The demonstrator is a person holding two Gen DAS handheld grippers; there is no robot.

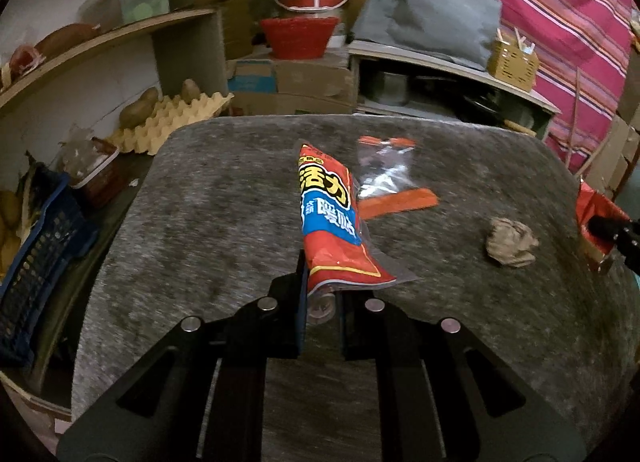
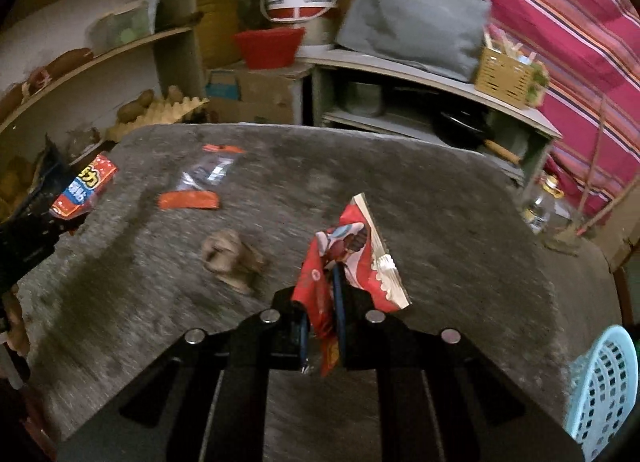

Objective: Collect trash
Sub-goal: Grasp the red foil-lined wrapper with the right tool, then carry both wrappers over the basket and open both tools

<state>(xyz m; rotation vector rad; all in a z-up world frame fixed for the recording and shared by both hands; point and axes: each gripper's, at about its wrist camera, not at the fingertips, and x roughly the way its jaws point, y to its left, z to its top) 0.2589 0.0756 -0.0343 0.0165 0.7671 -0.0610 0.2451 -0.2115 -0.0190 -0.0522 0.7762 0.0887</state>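
Wrappers both clamped: left gripper (image 1: 320,294) w/ red-blue wrapper (image 1: 332,222), right gripper (image 2: 320,322) w/ red wrapper (image 2: 352,258); blue basket (image 2: 604,386) only right view.

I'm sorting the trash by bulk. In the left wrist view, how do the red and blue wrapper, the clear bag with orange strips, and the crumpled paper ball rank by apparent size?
1. red and blue wrapper, though it is held nearest the camera, so this is unsure
2. clear bag with orange strips
3. crumpled paper ball

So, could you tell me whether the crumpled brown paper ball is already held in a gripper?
No, the paper ball lies loose on the grey table.
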